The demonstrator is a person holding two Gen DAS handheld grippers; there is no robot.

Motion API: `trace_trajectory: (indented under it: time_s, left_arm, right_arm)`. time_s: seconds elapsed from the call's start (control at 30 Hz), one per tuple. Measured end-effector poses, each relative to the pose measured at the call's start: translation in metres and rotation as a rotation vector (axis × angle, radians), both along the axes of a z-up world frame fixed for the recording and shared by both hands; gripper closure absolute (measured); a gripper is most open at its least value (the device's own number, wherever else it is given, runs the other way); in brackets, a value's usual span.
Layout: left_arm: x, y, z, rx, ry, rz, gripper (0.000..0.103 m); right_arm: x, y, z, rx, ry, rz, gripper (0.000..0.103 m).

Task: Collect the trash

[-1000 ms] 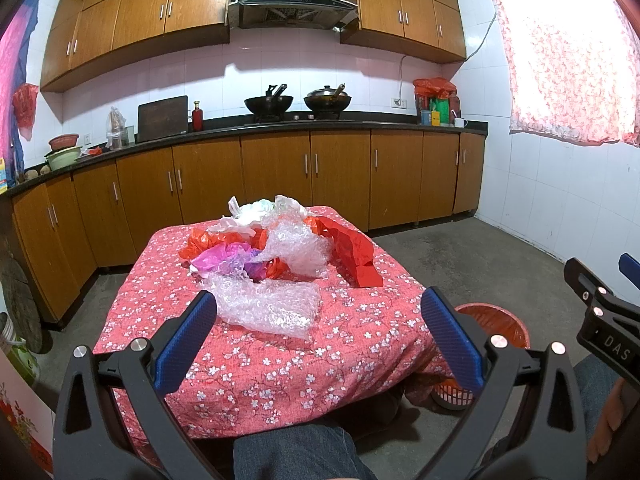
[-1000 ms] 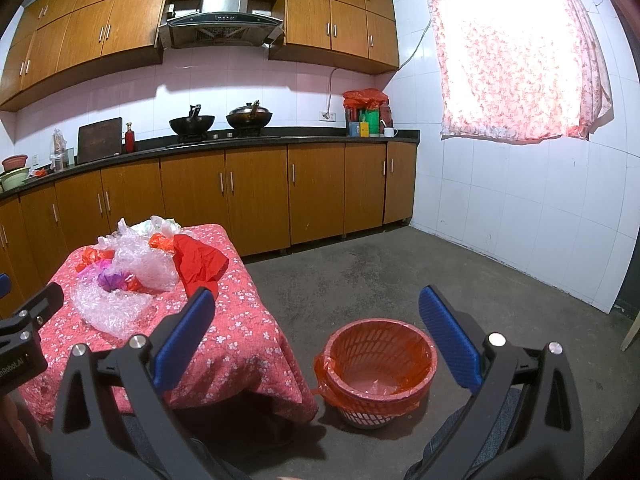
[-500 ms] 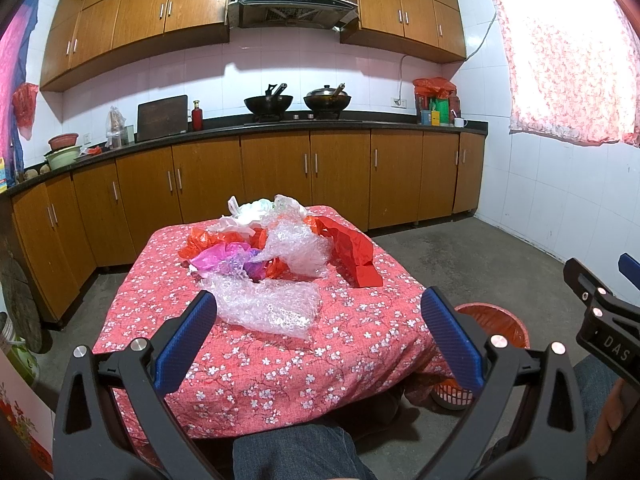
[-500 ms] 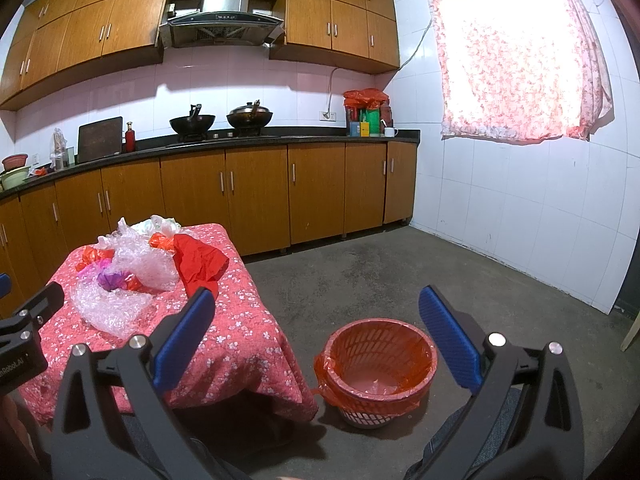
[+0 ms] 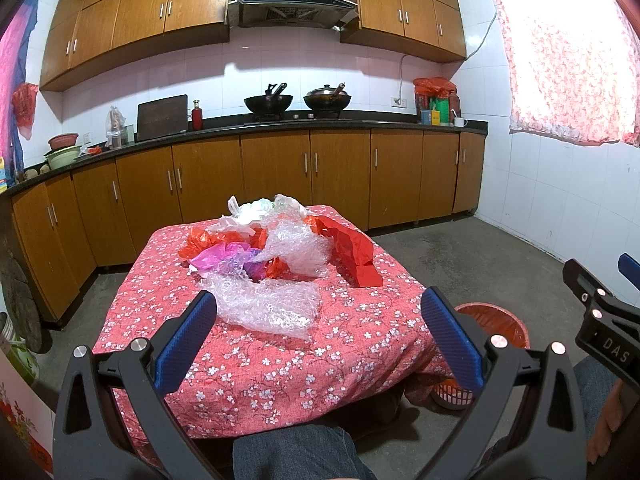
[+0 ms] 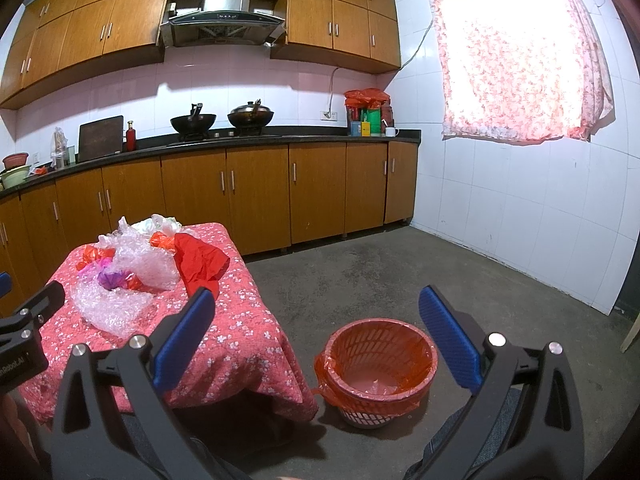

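Observation:
A pile of trash lies on a low table with a red flowered cloth [image 5: 256, 364]: clear bubble wrap [image 5: 268, 304], pink and purple plastic [image 5: 224, 258], orange bags [image 5: 200, 242], white bags [image 5: 252, 210] and a red sheet [image 5: 354, 252]. The pile also shows in the right wrist view [image 6: 132, 272]. My left gripper [image 5: 318, 312] is open and empty, in front of the table's near edge. My right gripper [image 6: 316, 312] is open and empty, above the floor between the table and an orange basket [image 6: 378, 368] lined with an orange bag.
Wooden cabinets [image 5: 272, 180] with a black counter, two woks [image 5: 296, 100] and a range hood line the back wall. White tiled wall and curtained window [image 6: 516, 52] stand at the right. Grey concrete floor [image 6: 400, 272] lies beyond the basket. My knees show below.

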State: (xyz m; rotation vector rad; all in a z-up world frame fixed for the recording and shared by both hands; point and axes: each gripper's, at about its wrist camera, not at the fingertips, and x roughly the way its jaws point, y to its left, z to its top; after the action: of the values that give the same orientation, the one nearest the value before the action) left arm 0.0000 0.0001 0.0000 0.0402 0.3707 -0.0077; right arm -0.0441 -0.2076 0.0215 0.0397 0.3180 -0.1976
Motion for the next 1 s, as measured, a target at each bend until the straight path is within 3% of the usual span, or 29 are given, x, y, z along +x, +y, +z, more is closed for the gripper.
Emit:
trace_trajectory:
  time_s: [0.63,1.0]
  left_arm:
    - [0.009,0.001,-0.010,0.010,0.034,0.045,0.002]
    - [0.061,0.068,-0.028,-0.059,0.135,0.173,0.004]
  right_arm:
    - [0.016,0.004,-0.010,0.011,0.041,0.036,0.004]
    - [0.086,0.027,-0.021,0.055,0.145,0.174,0.005]
